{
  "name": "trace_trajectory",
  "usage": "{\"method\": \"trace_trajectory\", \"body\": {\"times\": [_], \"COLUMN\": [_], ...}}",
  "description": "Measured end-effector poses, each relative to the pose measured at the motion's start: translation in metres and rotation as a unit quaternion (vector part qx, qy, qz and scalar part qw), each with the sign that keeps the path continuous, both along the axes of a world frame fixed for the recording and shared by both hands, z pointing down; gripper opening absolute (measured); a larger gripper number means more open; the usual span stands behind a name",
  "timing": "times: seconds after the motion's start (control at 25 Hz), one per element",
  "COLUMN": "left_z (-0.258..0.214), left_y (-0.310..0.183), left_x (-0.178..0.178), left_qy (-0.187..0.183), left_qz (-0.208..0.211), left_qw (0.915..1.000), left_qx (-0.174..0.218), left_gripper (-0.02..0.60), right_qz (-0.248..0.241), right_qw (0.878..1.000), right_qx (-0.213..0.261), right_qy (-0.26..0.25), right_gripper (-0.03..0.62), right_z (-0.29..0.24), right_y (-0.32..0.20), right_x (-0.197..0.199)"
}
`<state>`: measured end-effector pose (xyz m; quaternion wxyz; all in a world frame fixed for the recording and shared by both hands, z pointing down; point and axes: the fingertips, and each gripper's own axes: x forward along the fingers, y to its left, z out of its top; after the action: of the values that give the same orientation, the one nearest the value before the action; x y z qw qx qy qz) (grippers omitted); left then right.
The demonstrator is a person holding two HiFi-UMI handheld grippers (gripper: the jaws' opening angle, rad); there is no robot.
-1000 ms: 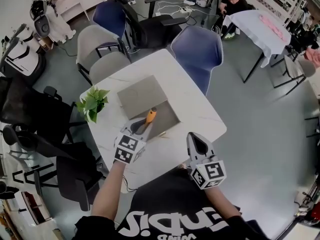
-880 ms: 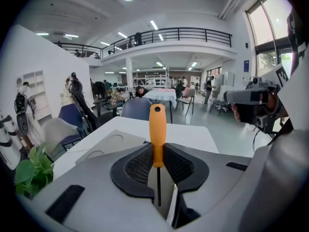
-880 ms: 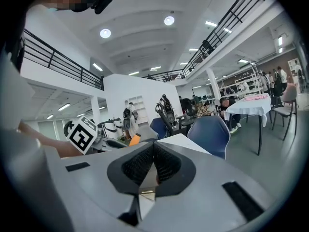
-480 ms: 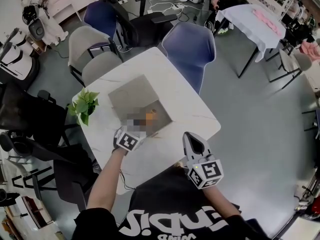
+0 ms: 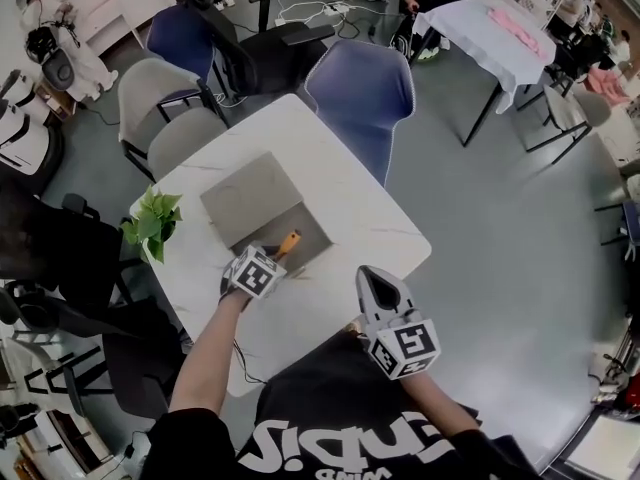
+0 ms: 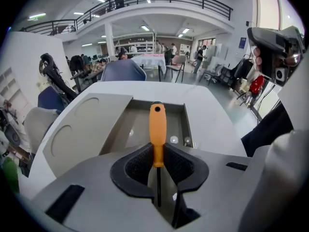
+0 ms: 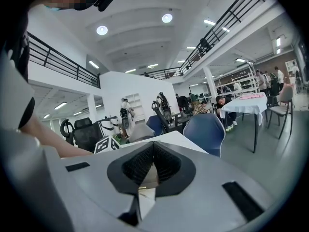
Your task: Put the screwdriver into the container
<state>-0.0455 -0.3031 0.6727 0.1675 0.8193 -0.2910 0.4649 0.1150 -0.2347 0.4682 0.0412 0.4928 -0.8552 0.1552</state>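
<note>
lower now than in the earlier frame, the left claw (image 6: 157, 148) has dropped toward the container (image 5: 252, 200). it is clenched on the screwdriver (image 6: 157, 127) at the base of its orange handle, which points ahead over the container's open compartment. the container sits toward the left corner of the worktop (image 5: 350, 198), near a potted plant (image 5: 150, 223). the right claw (image 7: 152, 146) hangs by the near edge, jaws pressed together on nothing.

The screwdriver (image 6: 157, 124) has an orange handle. The container (image 5: 313, 230) is plain grey, the tabletop (image 5: 352, 206) white with faint veins, the plant (image 5: 150, 226) at its left edge green.
</note>
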Motion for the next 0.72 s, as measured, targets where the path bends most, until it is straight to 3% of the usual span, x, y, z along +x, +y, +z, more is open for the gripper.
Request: {"method": "trace_trajectory", "body": {"times": [0.36,0.72], "left_z": [0.021,0.03], "left_y": [0.0,0.001], "left_x": [0.015,0.02], "left_qy": [-0.015,-0.027], "left_qz": [0.016,0.02], "left_qw": [0.9993,0.9987], "left_qx": [-0.031,-0.038], "left_gripper": [0.077,0.081], "right_qz": [0.011,0.002], "right_qw": [1.0,1.0], "right_qx": [-0.009,-0.014], "right_qy": [0.006,0.007], "right_gripper": [0.01,0.009], "right_z": [0.005,0.004], "right_y": [0.003,0.005], "right_x": [0.01,0.009]}}
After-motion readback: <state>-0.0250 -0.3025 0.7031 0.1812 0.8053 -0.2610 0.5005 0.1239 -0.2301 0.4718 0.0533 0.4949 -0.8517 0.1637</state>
